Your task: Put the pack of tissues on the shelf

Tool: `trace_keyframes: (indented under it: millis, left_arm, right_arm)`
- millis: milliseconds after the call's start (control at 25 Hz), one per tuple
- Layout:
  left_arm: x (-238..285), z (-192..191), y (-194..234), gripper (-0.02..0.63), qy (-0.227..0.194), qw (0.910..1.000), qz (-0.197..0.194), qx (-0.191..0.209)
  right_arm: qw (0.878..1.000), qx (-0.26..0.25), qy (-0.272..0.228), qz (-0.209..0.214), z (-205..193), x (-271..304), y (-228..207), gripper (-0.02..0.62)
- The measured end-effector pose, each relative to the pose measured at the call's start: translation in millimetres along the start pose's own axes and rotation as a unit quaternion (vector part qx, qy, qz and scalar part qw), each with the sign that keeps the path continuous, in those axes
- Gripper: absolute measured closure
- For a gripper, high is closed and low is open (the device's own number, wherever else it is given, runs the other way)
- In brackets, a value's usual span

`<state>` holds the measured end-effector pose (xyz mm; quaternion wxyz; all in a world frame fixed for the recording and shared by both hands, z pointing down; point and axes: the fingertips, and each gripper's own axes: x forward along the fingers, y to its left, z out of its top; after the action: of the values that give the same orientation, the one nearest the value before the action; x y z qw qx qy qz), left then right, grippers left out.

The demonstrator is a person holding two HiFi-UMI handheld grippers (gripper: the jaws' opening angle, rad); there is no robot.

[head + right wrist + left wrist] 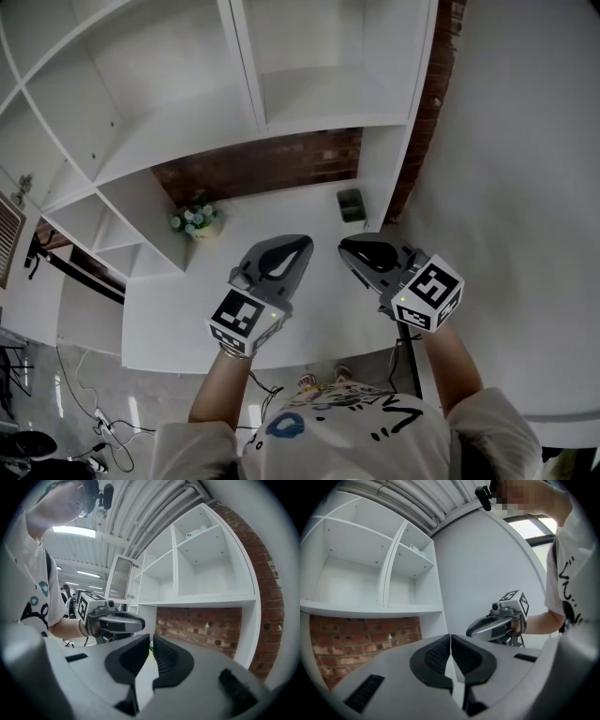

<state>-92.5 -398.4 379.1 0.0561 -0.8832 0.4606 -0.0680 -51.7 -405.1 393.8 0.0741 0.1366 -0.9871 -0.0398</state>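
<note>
So here's where I'm at: both hands are out over the white counter (pixel 178 314) in front of the shelf (pixel 328 120), and neither gripper has anything in it. My left gripper (pixel 450 637) has its jaws pressed flat together. The right gripper (pixel 151 641) is as good as closed too, just a sliver between the pads with the little flower pot (pixel 197 220) peeking through far behind. As for the pack of tissues, honestly I'm not 100% sure. Both gripper views show a pale lump (pixel 199 529) in one of the top compartments. My guess is that's the pack, up on the shelf, which would mean the placing is done, but it's too small to swear to. The other candidate is a small dark box (pixel 352 204) on the counter just beside the shelf's right upright, ahead of my right gripper. If that's the pack, I haven't started, and the next move means opening the jaws first, then reaching forward low over the counter. If the lump is it, all that's left is pulling my hands clear. Labels: nothing readable. The cubes on the grippers only carry black-and-white square patterns, and my shirt's black scribble print doesn't resolve into words.
</note>
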Motion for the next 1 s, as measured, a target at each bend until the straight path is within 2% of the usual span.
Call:
trace_keyframes:
  millis: [440, 560, 720, 1000]
  left_arm:
    - [-24, -50, -25, 0.586, 0.01, 0.9973, -0.001, -0.073]
    - [-31, -58, -32, 0.586, 0.011, 0.9977, -0.004, -0.066]
    - [-39, -61, -38, 0.586, 0.011, 0.9994, -0.01, -0.031]
    - [-48, -71, -46, 0.586, 0.013, 0.9984, -0.008, -0.055]
  right_arm:
    - [0.999, 0.045, 0.0, 0.011, -36, -10, 28, 0.558]
    - [0.998, 0.055, 0.004, 0.009, -47, -14, 32, 0.56]
    - [0.997, 0.071, 0.014, -0.002, -59, -20, 37, 0.566]
    - [0.998, 0.067, 0.017, -0.004, -66, -27, 53, 0.569]
